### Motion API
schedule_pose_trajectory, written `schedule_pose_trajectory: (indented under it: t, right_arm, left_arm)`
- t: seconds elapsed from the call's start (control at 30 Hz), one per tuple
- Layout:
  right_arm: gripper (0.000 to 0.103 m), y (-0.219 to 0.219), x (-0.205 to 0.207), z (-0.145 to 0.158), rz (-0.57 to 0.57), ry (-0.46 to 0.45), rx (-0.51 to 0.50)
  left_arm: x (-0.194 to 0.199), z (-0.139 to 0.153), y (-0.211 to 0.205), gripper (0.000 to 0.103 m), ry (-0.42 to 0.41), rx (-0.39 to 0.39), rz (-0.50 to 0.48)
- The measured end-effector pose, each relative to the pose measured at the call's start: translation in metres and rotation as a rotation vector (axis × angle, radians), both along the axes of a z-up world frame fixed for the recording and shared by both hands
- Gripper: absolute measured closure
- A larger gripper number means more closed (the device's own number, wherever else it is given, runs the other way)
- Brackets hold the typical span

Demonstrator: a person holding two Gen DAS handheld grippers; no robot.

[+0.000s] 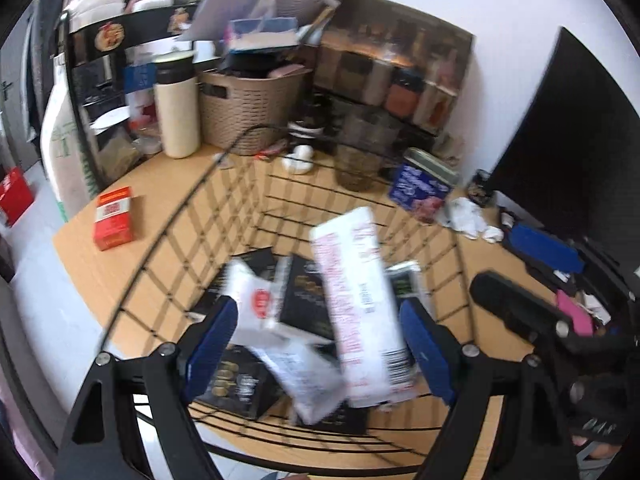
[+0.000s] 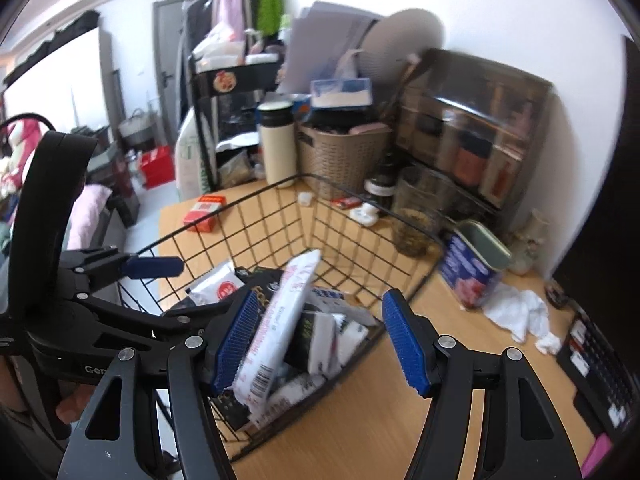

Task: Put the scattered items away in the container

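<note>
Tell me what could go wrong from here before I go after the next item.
1. The long white packet with pink print leans steeply on the pile in the black wire basket; it may topple or block later drops.
2. The right gripper has a pad beside that packet; pulling away could drag it out.
3. The red and white box lies near the wooden table's edge; a clumsy approach could knock it off.

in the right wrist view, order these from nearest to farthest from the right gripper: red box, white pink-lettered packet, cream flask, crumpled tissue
From the right gripper:
1. White pink-lettered packet, in the wire basket, beside its left pad.
2. Crumpled tissue, right, on the table.
3. Red box, beyond the basket, left.
4. Cream flask, at the back.
</note>
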State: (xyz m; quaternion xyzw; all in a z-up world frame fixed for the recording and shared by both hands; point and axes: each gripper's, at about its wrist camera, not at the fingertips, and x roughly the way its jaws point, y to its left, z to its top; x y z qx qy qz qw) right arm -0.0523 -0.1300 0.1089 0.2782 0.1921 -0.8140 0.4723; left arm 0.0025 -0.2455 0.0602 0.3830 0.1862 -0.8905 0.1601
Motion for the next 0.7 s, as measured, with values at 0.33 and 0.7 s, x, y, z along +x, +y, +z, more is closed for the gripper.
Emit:
schedule_pose_trajectory:
  t: [0.33,0.7]
  right_arm:
    - [0.03,0.124,0.013,-0.004,-0.265,-0.014,0.011]
    - [0.017,0.258,0.031,-0.013,-0.528,-0.103,-0.029]
  left_arm:
    - [-0.038,0.001,0.103,0.018,-0.011,-0.011,-0.271]
    - [-0.045,0.008,0.214,0.008,-0.006,-0.172,-0.434]
